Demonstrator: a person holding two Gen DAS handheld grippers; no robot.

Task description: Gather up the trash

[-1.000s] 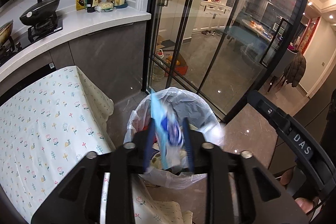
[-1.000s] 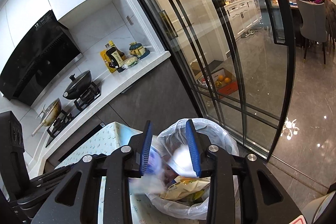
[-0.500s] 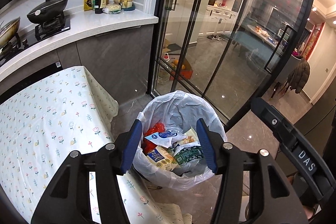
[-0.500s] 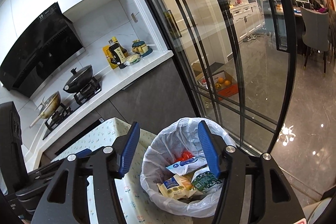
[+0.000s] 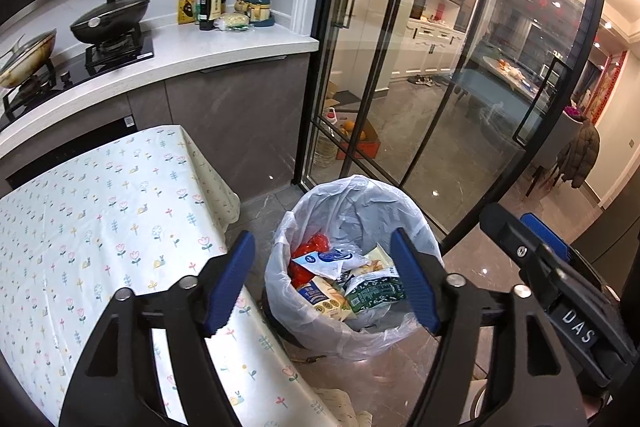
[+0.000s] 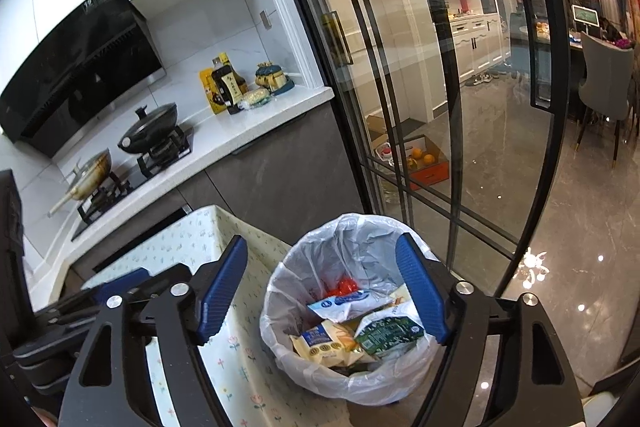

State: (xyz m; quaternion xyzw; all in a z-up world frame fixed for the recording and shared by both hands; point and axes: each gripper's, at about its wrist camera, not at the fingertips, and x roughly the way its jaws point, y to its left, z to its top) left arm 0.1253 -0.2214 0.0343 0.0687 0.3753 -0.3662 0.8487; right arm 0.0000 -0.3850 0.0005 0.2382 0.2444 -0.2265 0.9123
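So we just dropped both wrappers (image 5: 330, 259) into the trash bin (image 5: 416, 215) at 6 o'clock; left gripper (image 5: 320, 287) and right gripper (image 6: 322, 293) fingers now wide, empty.

Trash bin (image 5: 352, 331) on the floor — right of the table (image 5: 100, 227), wrappers (image 5: 332, 261) inside.

A table draped in a pale floral tablecloth (image 5: 100, 227) fills the lower left of the left wrist view; nothing lies on the part of it that shows. The cloth hangs over the table's edge. Just beside that edge, on the glossy grey tiled floor (image 5: 400, 367), stands a trash bin (image 5: 352, 331) lined with a clear plastic bag. A small dark scrap, perhaps a twig, lies on the floor at the bin's foot.
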